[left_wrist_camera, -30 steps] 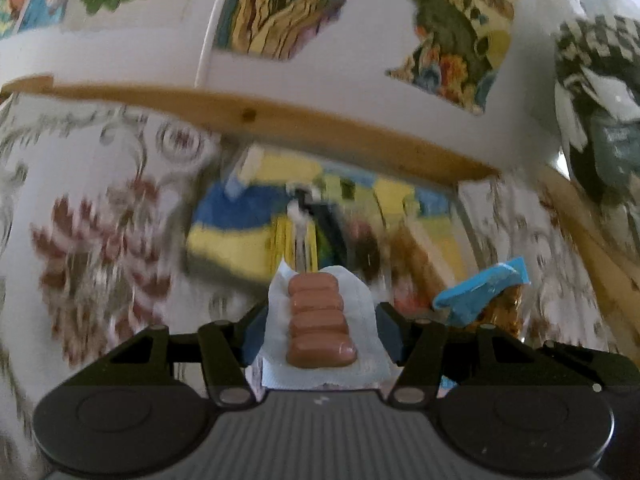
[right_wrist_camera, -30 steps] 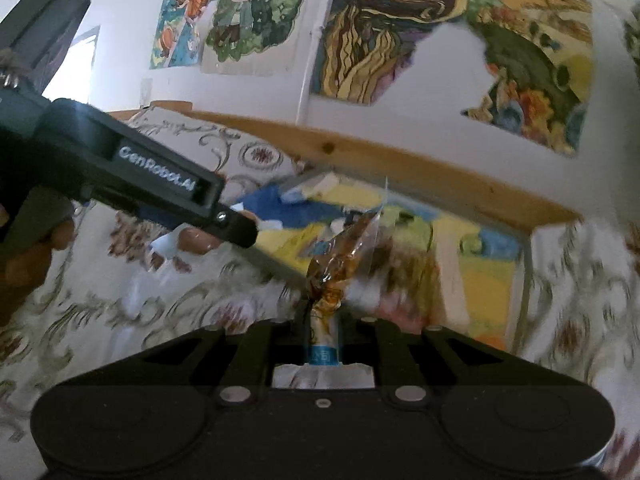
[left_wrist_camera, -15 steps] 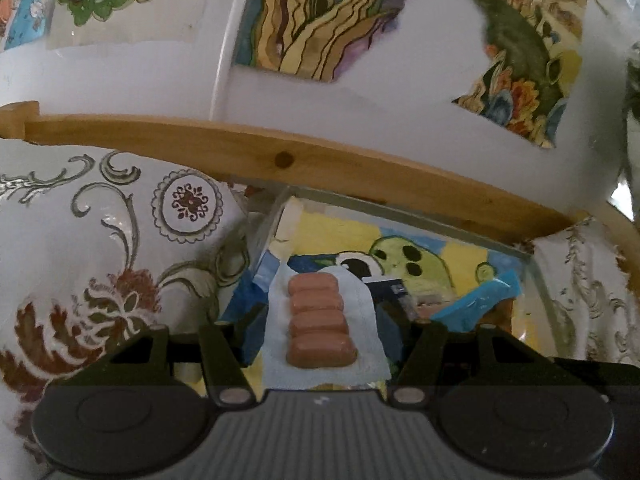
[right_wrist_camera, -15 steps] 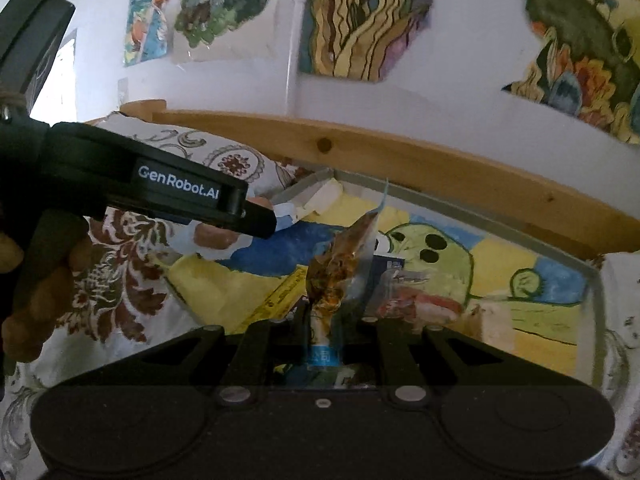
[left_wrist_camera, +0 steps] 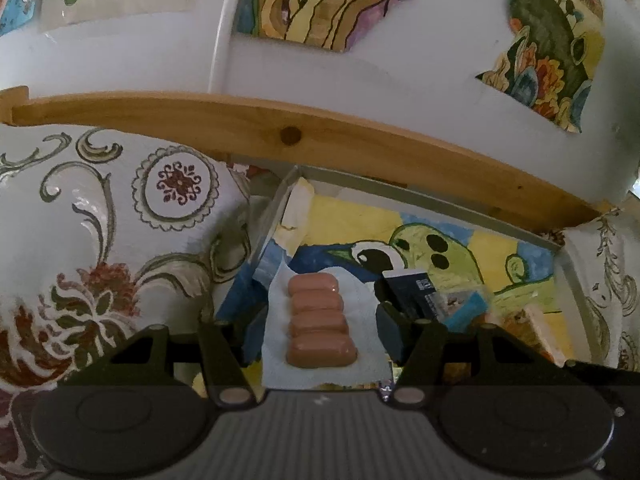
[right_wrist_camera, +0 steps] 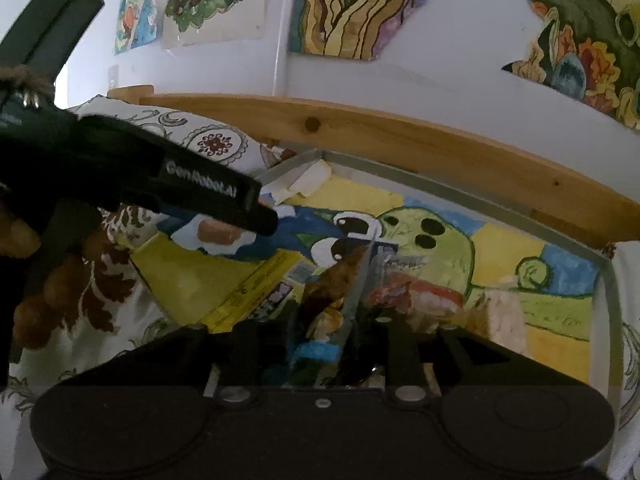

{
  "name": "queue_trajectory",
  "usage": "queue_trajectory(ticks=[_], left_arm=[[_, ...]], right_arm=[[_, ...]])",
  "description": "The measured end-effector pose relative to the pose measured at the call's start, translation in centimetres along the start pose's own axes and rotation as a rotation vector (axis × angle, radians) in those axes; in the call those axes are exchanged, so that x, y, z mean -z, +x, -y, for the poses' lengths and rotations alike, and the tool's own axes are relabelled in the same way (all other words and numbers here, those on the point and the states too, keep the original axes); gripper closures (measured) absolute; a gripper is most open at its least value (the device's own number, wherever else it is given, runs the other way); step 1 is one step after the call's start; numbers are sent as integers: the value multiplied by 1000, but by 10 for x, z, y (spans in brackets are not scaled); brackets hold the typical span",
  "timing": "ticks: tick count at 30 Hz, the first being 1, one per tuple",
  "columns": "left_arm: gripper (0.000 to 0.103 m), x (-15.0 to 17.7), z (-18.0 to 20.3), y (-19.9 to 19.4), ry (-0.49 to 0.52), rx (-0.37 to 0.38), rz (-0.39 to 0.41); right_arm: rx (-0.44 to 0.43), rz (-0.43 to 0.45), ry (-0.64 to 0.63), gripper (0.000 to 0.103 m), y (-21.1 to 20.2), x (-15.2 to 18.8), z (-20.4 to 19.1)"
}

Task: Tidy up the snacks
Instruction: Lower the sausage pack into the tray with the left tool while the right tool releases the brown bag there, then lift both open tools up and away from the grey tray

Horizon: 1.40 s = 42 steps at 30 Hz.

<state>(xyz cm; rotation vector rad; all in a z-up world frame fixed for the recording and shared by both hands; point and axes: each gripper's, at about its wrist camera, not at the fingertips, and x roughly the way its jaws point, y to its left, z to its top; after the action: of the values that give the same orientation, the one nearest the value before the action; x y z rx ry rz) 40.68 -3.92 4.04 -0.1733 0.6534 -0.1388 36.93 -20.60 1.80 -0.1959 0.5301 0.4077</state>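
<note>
Over a painted tray (left_wrist_camera: 440, 204), each tool pinches a clear pack: sausages (left_wrist_camera: 320, 320), brown snacks (right_wrist_camera: 340, 292).

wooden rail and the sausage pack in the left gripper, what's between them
In the left wrist view, between the wooden rail and the sausage pack lies the tray's grey far rim, then its painted floor, yellow and blue, bare of snacks.

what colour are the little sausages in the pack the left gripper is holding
Pinkish brown, four little sausages in a clear-and-white pack; the left wrist view shows them best.
</note>
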Motion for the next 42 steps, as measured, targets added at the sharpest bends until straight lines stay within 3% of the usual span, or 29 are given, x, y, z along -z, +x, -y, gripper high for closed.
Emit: queue_trajectory(ticks=[2, 8, 10, 18, 27, 42], left_arm=[[39, 1, 1, 2, 2, -4, -1], [37, 4, 4, 7, 12, -20, -11], [35, 4, 4, 8, 6, -20, -14], [17, 0, 5, -7, -12, -24, 22], [1, -4, 7, -50, -18, -40, 123], [0, 20, 26, -155, 21, -53, 287]], right_arm=[[1, 6, 7, 74, -1, 0, 2], [17, 27, 12, 51, -5, 4, 3], [33, 33, 14, 31, -7, 4, 3], [64, 63, 12, 19, -20, 5, 4], [134, 175, 76, 3, -69, -6, 10], [240, 334, 142, 1, -187, -9, 1]])
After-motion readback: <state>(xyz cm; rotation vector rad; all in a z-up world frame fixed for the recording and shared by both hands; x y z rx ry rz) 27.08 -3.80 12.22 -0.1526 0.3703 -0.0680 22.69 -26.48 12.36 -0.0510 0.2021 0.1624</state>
